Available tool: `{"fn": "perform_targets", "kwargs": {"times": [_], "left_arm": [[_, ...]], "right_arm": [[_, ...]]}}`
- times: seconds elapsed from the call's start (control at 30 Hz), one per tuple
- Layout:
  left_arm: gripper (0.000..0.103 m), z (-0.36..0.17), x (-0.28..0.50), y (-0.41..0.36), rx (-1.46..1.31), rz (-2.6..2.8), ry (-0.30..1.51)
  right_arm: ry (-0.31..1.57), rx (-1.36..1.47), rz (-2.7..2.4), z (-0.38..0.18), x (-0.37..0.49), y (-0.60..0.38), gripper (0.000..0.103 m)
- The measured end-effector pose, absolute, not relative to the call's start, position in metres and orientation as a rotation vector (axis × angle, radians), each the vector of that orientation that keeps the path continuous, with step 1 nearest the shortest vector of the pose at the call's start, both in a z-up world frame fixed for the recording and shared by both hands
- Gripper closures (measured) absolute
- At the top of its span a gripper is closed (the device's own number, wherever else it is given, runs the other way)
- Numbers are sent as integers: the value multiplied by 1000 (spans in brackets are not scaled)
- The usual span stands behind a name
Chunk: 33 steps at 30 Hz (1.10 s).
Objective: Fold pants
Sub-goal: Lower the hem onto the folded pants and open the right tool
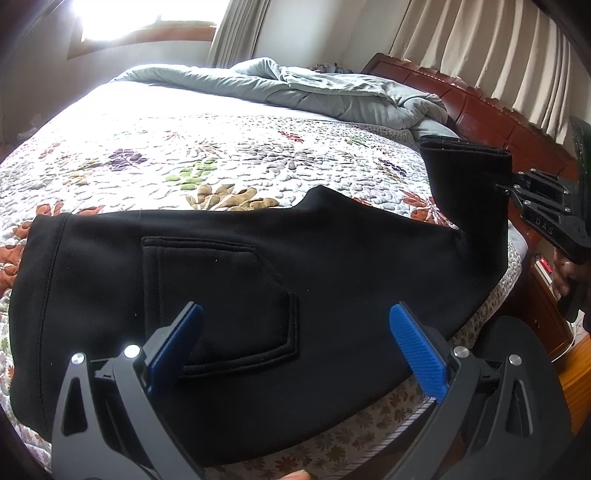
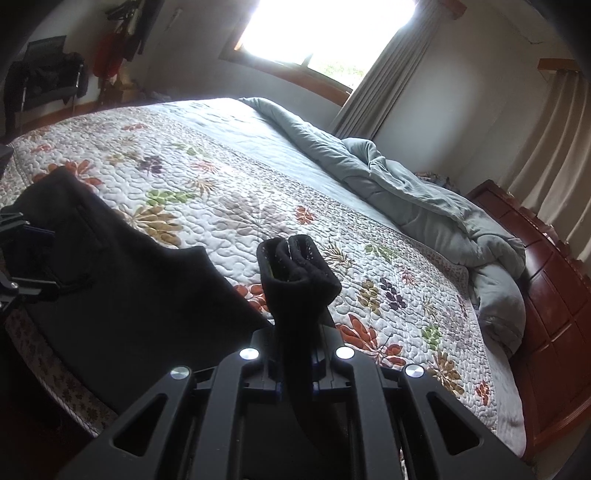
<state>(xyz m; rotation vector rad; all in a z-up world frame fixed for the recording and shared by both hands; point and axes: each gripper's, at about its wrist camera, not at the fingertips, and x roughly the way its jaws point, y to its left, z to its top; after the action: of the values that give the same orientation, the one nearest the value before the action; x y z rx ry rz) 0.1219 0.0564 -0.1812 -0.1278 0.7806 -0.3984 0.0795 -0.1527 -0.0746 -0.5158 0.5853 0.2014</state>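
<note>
Here, pants: black pants (image 1: 229, 280) are laid flat near the edge of the bed, with a sewn pocket (image 1: 221, 295) facing up.
Leg end: one leg end (image 1: 469, 177) is lifted off the quilt and stands up at the side of the bed.
Right tongs: the right gripper (image 2: 295, 369) is clamped on that leg end, and the cloth is bunched up above its tips.
Left tongs: the left gripper (image 1: 295, 339) is held over the pocket with its blue pads (image 1: 417, 347) wide apart; nothing is pinched between them.
Quilt: a flowered quilt (image 1: 207, 155) is spread under the pants.
Blanket: a grey blanket (image 1: 317, 92) is heaped along the far side of the bed, well apart from the pants.
Headboard: a red-brown wooden headboard (image 1: 480, 107) is seen behind the lifted leg.
Curtains: pale curtains (image 1: 491, 48) are hung behind the headboard.
Window: a bright window (image 2: 328, 29) is seen past the bed.
In the way: much of the right view is blocked by the bunched cloth.
</note>
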Motion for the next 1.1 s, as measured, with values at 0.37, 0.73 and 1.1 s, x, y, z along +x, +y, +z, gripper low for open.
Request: {"fn": "perform_targets", "kwargs": {"times": [0.37,0.73,1.1], "left_arm": [[3,-182,122,59,-138,-397,781],[3,-180,123,63,-149,-401,777],[3,-177,121,68,-161,-395,764]], "right_arm": [[603,-573,209,-84,78,-140,93],[619,-662,219,-98,77,-123,93],[621,-807,209,-121,73,-104,93]]}}
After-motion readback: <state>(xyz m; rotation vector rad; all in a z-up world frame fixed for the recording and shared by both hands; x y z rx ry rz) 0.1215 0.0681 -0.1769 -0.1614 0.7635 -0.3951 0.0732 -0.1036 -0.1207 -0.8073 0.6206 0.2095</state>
